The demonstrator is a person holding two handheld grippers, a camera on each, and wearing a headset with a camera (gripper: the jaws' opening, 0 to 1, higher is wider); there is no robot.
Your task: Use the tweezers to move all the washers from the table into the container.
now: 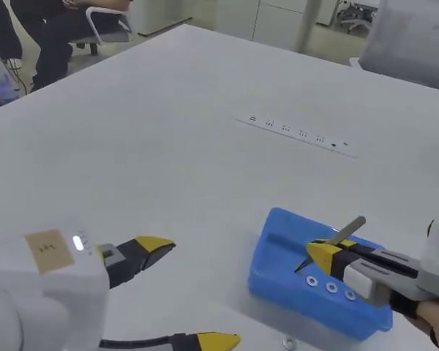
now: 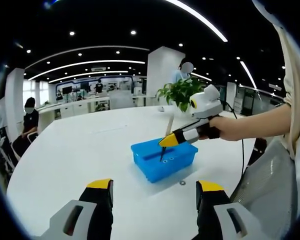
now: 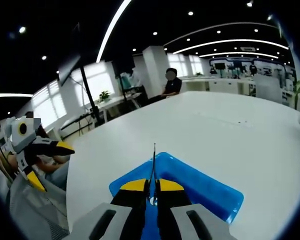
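Right claw point(image 3: 153, 185) is clamped on the tweezers point(image 1: 349, 228), tips pointing down into the blue container point(image 1: 307, 307). Reads as a drop-off pose, held over the container so a washer lands inside. Three washers point(image 1: 331, 287) sit in the container near its front wall. One loose washer point(image 1: 288, 341) lies on the table point(image 1: 168, 146) just beside that wall, so the job isn't done. Can't tell if the tweezer tips carry anything. Left claw point(image 2: 155, 187) has its jaws wide apart, holds nothing, and is parked well clear of the container, out of the way.
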